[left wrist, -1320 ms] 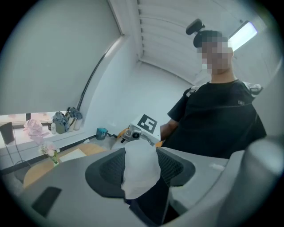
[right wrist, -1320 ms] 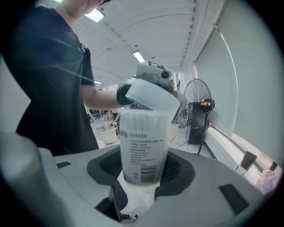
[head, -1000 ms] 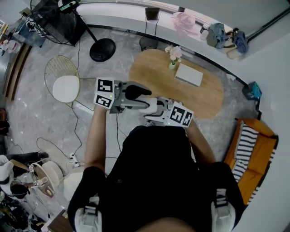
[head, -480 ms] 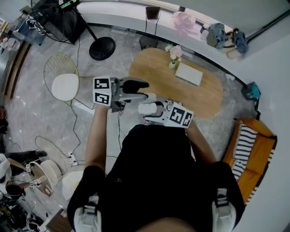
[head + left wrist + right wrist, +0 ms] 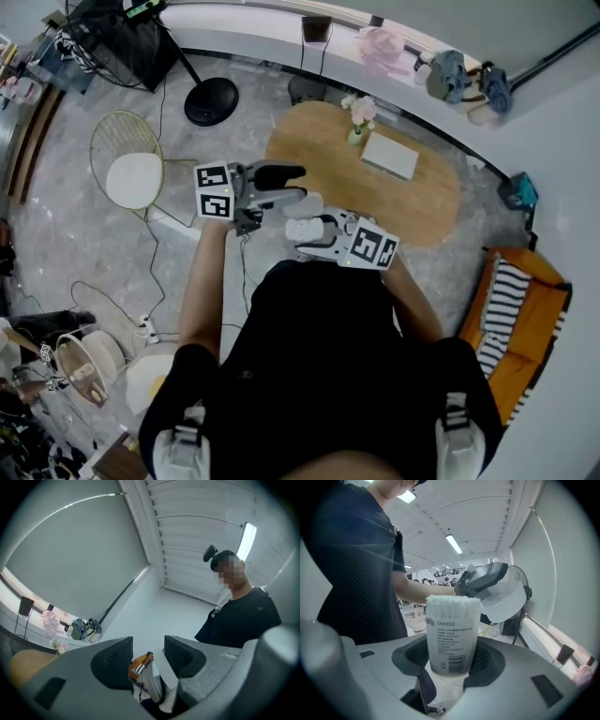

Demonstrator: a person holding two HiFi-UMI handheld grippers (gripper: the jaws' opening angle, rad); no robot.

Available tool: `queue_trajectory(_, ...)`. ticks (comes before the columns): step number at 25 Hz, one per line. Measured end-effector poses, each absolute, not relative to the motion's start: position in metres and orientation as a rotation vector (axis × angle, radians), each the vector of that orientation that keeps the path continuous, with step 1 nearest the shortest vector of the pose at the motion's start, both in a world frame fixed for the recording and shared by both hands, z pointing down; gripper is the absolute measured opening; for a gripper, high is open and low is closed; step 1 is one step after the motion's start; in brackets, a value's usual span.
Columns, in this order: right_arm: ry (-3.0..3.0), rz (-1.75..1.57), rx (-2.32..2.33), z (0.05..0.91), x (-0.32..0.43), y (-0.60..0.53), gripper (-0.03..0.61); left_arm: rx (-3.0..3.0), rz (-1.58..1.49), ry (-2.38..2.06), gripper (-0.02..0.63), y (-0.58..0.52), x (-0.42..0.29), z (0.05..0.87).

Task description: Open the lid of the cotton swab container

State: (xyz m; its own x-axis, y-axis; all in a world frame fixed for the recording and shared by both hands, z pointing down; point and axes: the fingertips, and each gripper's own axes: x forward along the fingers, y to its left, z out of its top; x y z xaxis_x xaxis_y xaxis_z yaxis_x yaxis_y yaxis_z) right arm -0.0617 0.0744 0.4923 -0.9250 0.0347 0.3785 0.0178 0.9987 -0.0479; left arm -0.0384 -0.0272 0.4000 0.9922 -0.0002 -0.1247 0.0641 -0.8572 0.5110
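Note:
The cotton swab container (image 5: 452, 639), a clear tube with a printed label, stands upright between the pads of my right gripper (image 5: 452, 658), which is shut on it. Its top is uncovered and the white swab heads (image 5: 453, 603) show. The translucent lid (image 5: 504, 603) hangs off to the right of the tube, held in my left gripper (image 5: 480, 581). In the left gripper view the lid (image 5: 152, 684) appears edge-on between the jaws of the left gripper (image 5: 147, 656). From the head view the left gripper (image 5: 298, 186) sits just above the right gripper (image 5: 307, 230) and the container (image 5: 298, 228).
An oval wooden table (image 5: 412, 202) lies ahead, bearing a flower vase (image 5: 359, 117) and a white box (image 5: 391, 155). A wire chair with a white seat (image 5: 131, 178) stands at the left, a black fan base (image 5: 211, 101) beyond it, an orange sofa (image 5: 520, 319) at the right.
The left gripper has swung up and away from the right gripper, turning as it went. The right gripper has kept still with the container.

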Motion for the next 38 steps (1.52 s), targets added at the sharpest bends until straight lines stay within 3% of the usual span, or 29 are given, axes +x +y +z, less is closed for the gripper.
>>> queue_trajectory(10,-2.779,0.101,0.006,0.492,-0.061,0.075,0.198,2.557,-0.159,-0.066,0.204,-0.038,-0.037,0.42)
queue_trajectory(24,-2.836,0.192,0.143,0.481,-0.038,0.052,0.198,2.558,-0.458,-0.34,0.192,-0.068,-0.078,0.386)
queue_trajectory(26,-2.84,0.194,0.157,0.48,-0.037,0.05,0.199,2.582,-0.484,-0.393,0.165,-0.066,-0.082,0.384)
queue_trajectory(32,-2.845,0.184,0.177,0.477,-0.037,0.049,0.199,2.633,-0.52,-0.624,0.007,-0.062,-0.098,0.381)
queue_trajectory(38,-2.839,0.185,0.179,0.48,-0.035,0.051,0.199,2.698,-0.229,-0.758,0.001,-0.048,-0.091,0.42)
